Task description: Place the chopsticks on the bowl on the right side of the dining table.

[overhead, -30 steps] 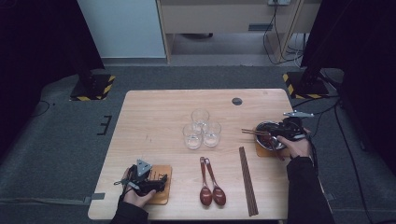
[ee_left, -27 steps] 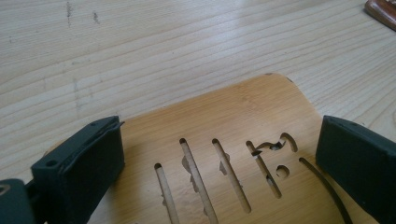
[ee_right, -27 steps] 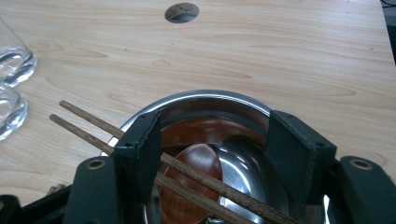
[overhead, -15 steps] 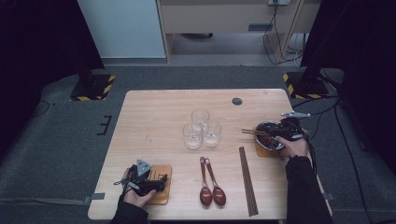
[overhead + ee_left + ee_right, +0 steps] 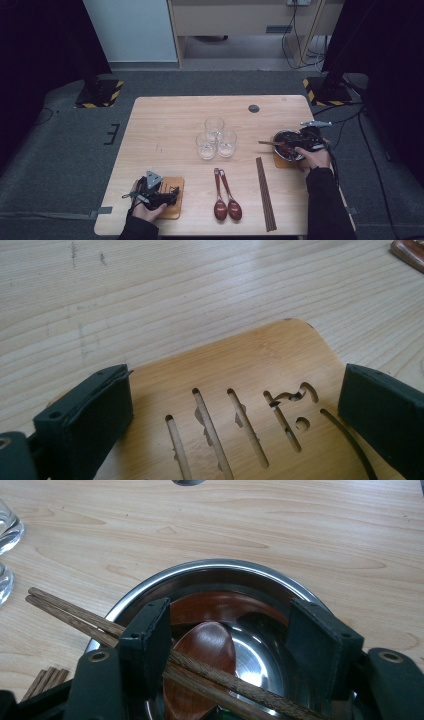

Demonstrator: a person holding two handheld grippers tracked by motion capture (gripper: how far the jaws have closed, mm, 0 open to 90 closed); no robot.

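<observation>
My left gripper [image 5: 171,196] rests at the table's front left over a wooden coaster [image 5: 176,182]. In the left gripper view its jaws stand wide apart, open [image 5: 237,385], with the slotted coaster [image 5: 225,355] lying flat between and under them. At the right edge my right gripper [image 5: 296,145] hangs over a steel bowl [image 5: 283,136]. In the right gripper view it is open [image 5: 230,607] above the bowl [image 5: 200,570]. A brown spoon [image 5: 205,650] lies inside, and a pair of wooden chopsticks [image 5: 70,610] crosses the rim and runs between the jaws, not pinched.
Three clear glasses [image 5: 215,137] cluster mid-table. Two dark red spoons [image 5: 225,197] and another pair of chopsticks [image 5: 265,195] lie near the front edge. A second coaster [image 5: 280,161] sits under the bowl. A round black cap [image 5: 254,108] marks the far side.
</observation>
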